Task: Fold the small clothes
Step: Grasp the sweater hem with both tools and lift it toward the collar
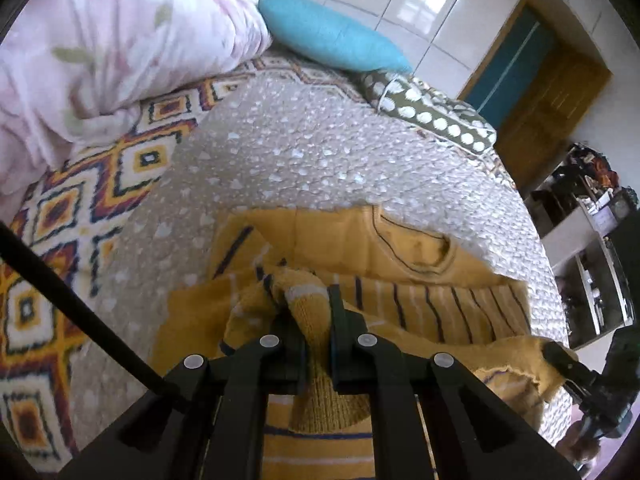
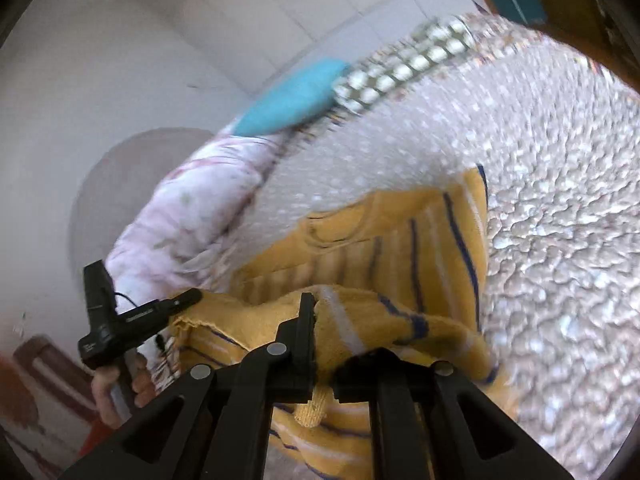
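Both tools clamp the yellow sweater's (image 1: 420, 252) lifted hem: left tool (image 1: 308, 300), right tool (image 2: 316, 312); its collar lies ahead at twelve o'clock on the bed (image 1: 280, 152).

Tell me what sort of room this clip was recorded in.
Most likely a bedroom. The yellow sweater lies on a bed with a textured spread, a pink quilt bunched at one end and a blue pillow against the tiled wall.
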`<state>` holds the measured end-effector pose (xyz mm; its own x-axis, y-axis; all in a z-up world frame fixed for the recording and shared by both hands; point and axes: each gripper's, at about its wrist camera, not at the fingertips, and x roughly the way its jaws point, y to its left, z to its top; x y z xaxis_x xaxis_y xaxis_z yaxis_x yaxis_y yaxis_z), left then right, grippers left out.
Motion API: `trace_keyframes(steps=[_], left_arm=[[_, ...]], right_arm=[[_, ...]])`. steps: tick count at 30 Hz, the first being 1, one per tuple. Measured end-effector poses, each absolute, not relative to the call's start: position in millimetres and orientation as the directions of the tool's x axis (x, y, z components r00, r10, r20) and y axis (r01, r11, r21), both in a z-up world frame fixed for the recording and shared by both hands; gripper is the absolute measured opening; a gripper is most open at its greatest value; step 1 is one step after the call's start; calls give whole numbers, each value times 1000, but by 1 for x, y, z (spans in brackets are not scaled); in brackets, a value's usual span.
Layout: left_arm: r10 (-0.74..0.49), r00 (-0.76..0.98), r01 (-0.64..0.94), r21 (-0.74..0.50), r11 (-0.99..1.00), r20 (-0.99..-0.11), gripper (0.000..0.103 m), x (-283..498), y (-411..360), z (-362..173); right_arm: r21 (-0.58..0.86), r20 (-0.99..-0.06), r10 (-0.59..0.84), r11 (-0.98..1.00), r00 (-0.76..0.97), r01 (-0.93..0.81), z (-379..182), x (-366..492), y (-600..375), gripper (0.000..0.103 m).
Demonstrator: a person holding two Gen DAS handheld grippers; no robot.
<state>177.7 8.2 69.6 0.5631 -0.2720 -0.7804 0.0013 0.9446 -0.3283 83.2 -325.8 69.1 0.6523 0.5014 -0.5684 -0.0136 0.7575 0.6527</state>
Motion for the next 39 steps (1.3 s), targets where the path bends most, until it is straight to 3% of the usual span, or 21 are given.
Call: trace_keyframes(steps=[3, 5, 7, 9, 14, 18, 25, 34, 37, 39], left_arm=[[-292, 552, -11, -357, 934, -781, 12, 191, 10, 61], [-329, 543, -28, -409, 912, -772, 14, 202, 16, 55], [-378, 520, -62, -475, 878, -766, 22, 214, 22, 45], [-424, 507, -91, -536, 839, -750, 34, 222, 27, 37], [-529, 518, -135, -675, 725, -672, 57, 233, 40, 30], [-425, 592, -174, -623, 762, -685, 74, 235, 54, 45], [-323, 580, -187, -508, 841, -748, 75, 222, 69, 61], [-296, 542, 121, -276, 954, -786, 75, 131, 32, 61], [-268, 516, 214, -180, 960, -813, 75, 111, 16, 44], [-139, 509, 193, -45, 980, -849, 75, 110, 16, 27]], right_arm=[[680, -568, 500, 732, 654, 31, 58, 102, -335, 10], [722, -554, 518, 688, 652, 67, 48, 121, -345, 20], [755, -543, 524, 646, 656, 109, 38, 135, -356, 52], [790, -530, 532, 593, 661, 157, 26, 150, -368, 58], [788, -551, 482, 570, 681, 234, 15, 168, -385, 62], [746, -596, 436, 613, 675, 263, 15, 174, -395, 62], [656, -606, 394, 739, 691, 153, 58, 136, -395, 63], [465, -673, 395, 883, 625, -57, 74, 44, -345, 63], [469, -691, 443, 876, 571, -113, 53, 21, -333, 51], [473, -722, 435, 878, 538, -75, 33, 17, -334, 46]])
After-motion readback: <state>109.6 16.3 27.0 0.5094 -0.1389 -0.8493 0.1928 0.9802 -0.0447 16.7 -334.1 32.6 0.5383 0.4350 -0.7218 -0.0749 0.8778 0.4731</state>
